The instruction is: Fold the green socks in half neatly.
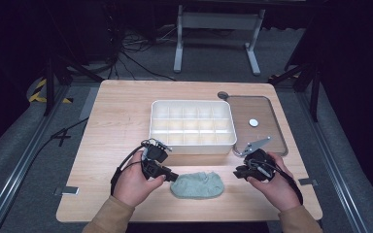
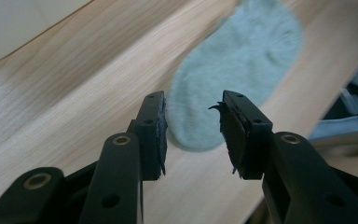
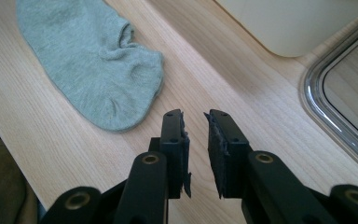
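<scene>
A pale green-grey ankle sock (image 1: 196,184) lies flat on the wooden table near the front edge, between my two hands. My left gripper (image 1: 172,175) points at the sock's left end. In the left gripper view its jaws (image 2: 193,100) stand open, with the sock's end (image 2: 242,56) just beyond and below the gap and no pad pressing on it. My right gripper (image 1: 236,171) sits to the right of the sock, a short way off. Its jaws (image 3: 196,114) are open by a narrow gap over bare wood, with the sock (image 3: 88,60) to their left.
A white box with several compartments (image 1: 192,147) stands just behind the sock and the hands. To its right lies a shallow tray with a metal rim (image 1: 267,111), holding a small white disc (image 1: 253,123). The table's front edge is close to both hands.
</scene>
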Demonstrator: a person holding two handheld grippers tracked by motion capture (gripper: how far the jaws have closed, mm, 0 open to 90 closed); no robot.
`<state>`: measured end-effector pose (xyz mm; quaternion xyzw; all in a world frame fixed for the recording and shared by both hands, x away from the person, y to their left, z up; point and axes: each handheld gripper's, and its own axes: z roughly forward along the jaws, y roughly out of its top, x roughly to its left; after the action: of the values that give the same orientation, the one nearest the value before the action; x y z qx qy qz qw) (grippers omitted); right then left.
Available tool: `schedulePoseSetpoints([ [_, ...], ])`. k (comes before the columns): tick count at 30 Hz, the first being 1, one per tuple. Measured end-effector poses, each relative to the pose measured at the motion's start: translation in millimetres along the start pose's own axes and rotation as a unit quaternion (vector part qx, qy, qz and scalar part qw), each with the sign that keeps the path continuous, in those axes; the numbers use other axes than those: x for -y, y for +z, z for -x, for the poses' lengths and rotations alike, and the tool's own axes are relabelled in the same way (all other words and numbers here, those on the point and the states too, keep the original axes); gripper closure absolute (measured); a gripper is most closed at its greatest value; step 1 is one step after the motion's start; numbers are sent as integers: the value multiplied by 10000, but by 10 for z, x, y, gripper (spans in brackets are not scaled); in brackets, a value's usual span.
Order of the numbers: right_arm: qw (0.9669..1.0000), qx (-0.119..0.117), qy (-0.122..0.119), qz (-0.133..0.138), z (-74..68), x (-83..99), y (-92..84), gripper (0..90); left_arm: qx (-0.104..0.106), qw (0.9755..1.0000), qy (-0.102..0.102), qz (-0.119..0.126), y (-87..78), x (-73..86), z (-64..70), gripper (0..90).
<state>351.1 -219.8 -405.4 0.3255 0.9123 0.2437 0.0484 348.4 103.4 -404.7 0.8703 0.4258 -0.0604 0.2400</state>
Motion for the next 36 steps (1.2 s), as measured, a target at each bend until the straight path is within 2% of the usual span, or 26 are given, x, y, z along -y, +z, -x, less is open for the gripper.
schedulePoseSetpoints([
  [1,10000,-8,-27,-24,-13,-5,14,769,-23,10000,-36,-88,79,1,0,623],
  [2,10000,-2,-36,-39,-21,-7,23,769,49,9999,-90,-122,120,4,-2,623],
  [6,9999,2,-77,-82,-33,-11,46,769,61,9993,-235,-288,227,11,-32,623],
  [12,9998,-5,-120,-147,-64,-19,78,767,85,9974,-500,-512,295,53,-94,578],
  [14,9998,-16,-130,-171,-70,-20,85,767,175,9966,-536,-602,314,67,-103,577],
  [17,9997,-11,-139,-176,-76,-22,94,767,74,9964,-479,-702,345,67,-84,579],
  [20,9997,3,-148,-186,-90,-27,102,765,69,9961,-437,-757,372,63,-63,587],
  [23,9997,0,-166,-202,-101,-33,106,764,-68,9959,-411,-798,390,61,-31,592],
  [26,9996,17,-149,-220,-110,-37,115,762,-121,9959,-430,-789,406,58,0,618],
  [29,9995,10,-196,-245,-145,-47,136,762,-172,9956,-448,-806,415,56,16,683],
  [32,9993,3,-266,-276,-194,-66,168,762,-197,9954,-486,-806,414,58,17,785],
  [36,9990,-84,-338,-295,-255,-83,203,772,-213,9956,-539,-742,400,58,20,831],
])
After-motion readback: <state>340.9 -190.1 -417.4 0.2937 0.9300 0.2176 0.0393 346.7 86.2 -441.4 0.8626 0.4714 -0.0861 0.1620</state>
